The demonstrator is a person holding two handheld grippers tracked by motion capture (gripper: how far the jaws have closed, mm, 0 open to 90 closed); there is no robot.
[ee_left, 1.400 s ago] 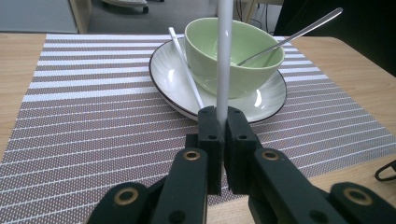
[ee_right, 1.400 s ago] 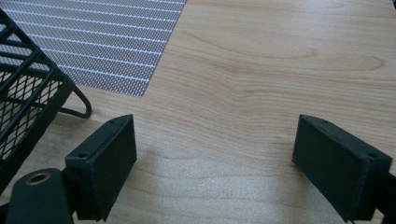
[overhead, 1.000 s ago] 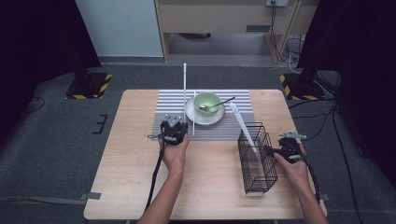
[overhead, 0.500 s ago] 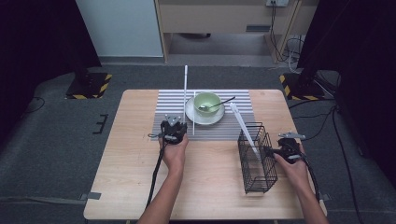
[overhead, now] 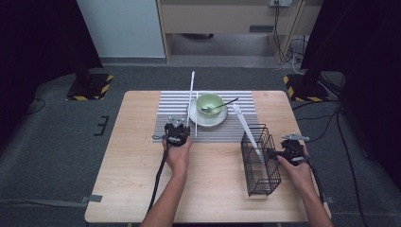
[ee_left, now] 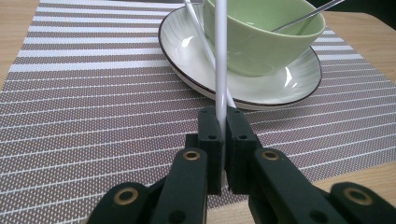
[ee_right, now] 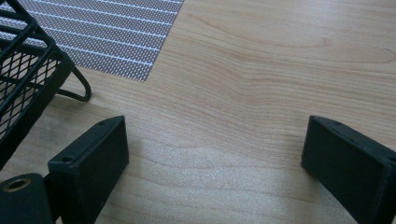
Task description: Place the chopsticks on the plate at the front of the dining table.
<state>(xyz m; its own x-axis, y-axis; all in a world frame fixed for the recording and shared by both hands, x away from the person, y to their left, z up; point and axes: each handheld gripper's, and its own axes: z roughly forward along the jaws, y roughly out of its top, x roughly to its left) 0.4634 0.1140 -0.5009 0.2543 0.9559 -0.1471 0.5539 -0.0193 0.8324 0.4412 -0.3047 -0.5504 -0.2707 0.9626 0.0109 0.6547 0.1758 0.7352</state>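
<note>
White chopstick [ee_left: 221, 56] in left claw [ee_left: 223, 122].

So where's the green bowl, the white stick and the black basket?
Green bowl [overhead: 210, 102], high view, on its inside.
White stick [ee_left: 221, 56], left gripper view, on its shaft above the closed jaws.
Black basket [overhead: 259, 158], high view, on its wire side.

No legible text, label or number anywhere.

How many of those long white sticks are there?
2: one white stick clamped upright in the left gripper beside the bowl; another white stick leaning in the wire basket.
</note>
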